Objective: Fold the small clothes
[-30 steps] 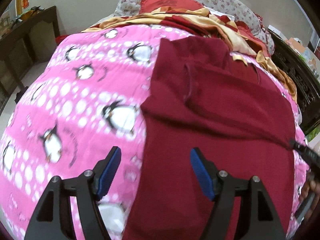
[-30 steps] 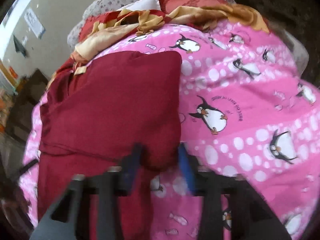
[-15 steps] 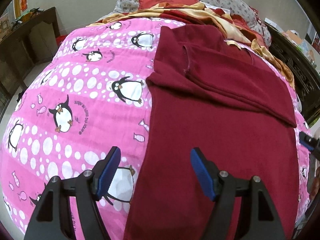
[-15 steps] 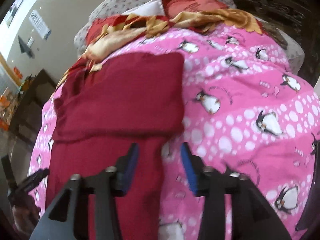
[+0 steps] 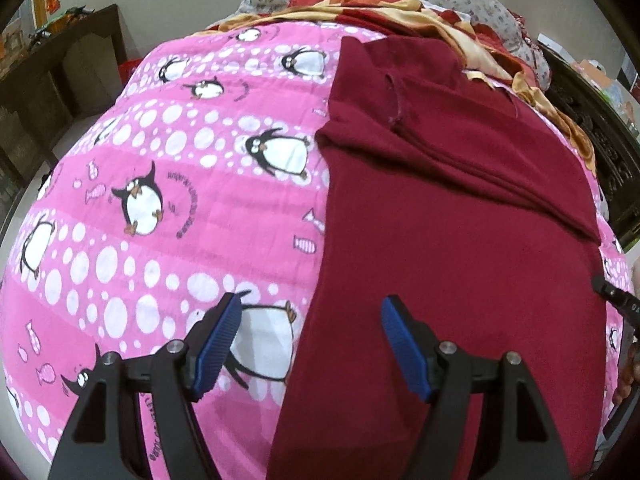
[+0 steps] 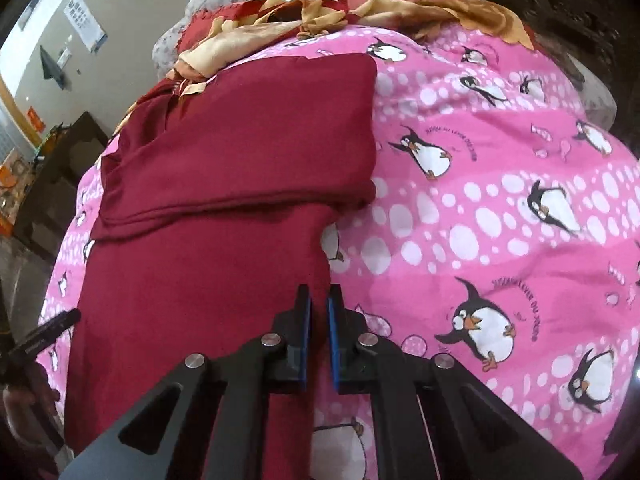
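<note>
We are holding our left gripper (image 5: 310, 334) spread wide at the bottom of the left wrist frame, its blue pads (image 5: 218, 346) apart and gripping nothing; one pad is hanging over the pink penguin quilt (image 5: 168, 200) and the other over the dark red garment (image 5: 452, 264), so the garment's left edge is running up between them. The garment is lying flat across the centre and right of that frame, with its upper part folded down in a layered band toward the upper right. In the right wrist frame we are pinching our right gripper (image 6: 318, 312) nearly closed at bottom centre, and the garment's (image 6: 208, 272) right edge is sitting between its pads, so it is grasping the cloth there. The quilt (image 6: 500, 200) is filling the right half of that frame, and a heap of gold and red bedding (image 6: 280, 20) is sitting along the top.
</note>
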The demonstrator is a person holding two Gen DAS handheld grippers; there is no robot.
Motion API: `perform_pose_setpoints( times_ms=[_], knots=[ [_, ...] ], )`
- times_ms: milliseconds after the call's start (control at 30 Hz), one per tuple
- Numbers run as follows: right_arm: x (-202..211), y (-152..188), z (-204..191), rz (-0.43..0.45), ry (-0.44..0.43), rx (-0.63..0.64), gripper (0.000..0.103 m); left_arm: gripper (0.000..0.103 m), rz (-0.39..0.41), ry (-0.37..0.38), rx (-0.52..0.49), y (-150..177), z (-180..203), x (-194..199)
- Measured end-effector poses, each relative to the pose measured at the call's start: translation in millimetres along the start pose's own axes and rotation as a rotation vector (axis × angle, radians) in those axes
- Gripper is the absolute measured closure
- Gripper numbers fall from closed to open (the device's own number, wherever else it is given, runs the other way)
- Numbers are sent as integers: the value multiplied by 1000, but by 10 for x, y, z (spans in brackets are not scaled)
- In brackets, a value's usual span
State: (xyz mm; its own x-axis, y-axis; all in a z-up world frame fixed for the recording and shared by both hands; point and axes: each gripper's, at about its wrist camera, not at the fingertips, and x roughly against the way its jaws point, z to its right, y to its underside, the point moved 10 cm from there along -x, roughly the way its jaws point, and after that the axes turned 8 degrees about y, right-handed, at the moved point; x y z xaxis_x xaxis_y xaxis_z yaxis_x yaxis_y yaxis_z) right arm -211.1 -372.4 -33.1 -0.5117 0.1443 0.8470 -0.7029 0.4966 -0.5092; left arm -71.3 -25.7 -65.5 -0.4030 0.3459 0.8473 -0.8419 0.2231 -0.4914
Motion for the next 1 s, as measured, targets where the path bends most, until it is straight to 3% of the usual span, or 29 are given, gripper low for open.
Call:
perform_pose_setpoints(
  times_ms=[133, 267, 500, 667, 867, 1000],
  knots=[
    [186, -37, -26, 6, -27, -22, 93, 27, -1, -1, -6, 25, -14, 13],
    [369, 91, -105, -31, -115, -13, 68, 27, -17, 24, 1, 89, -6, 15],
    [799, 517, 20, -77, -125, 123, 67, 27, -64, 115, -7, 262, 13, 128],
    [1018, 751, 146, -105, -122, 174, 64, 27, -100, 119, -32, 465, -66, 245],
    [921, 1104, 42, -163, -211, 122, 64, 27, -121, 147, -48, 671, -135, 373],
    [737, 1313, -109, -220, -226, 127, 64, 27, -136, 146, -73, 724, -134, 404]
  ],
)
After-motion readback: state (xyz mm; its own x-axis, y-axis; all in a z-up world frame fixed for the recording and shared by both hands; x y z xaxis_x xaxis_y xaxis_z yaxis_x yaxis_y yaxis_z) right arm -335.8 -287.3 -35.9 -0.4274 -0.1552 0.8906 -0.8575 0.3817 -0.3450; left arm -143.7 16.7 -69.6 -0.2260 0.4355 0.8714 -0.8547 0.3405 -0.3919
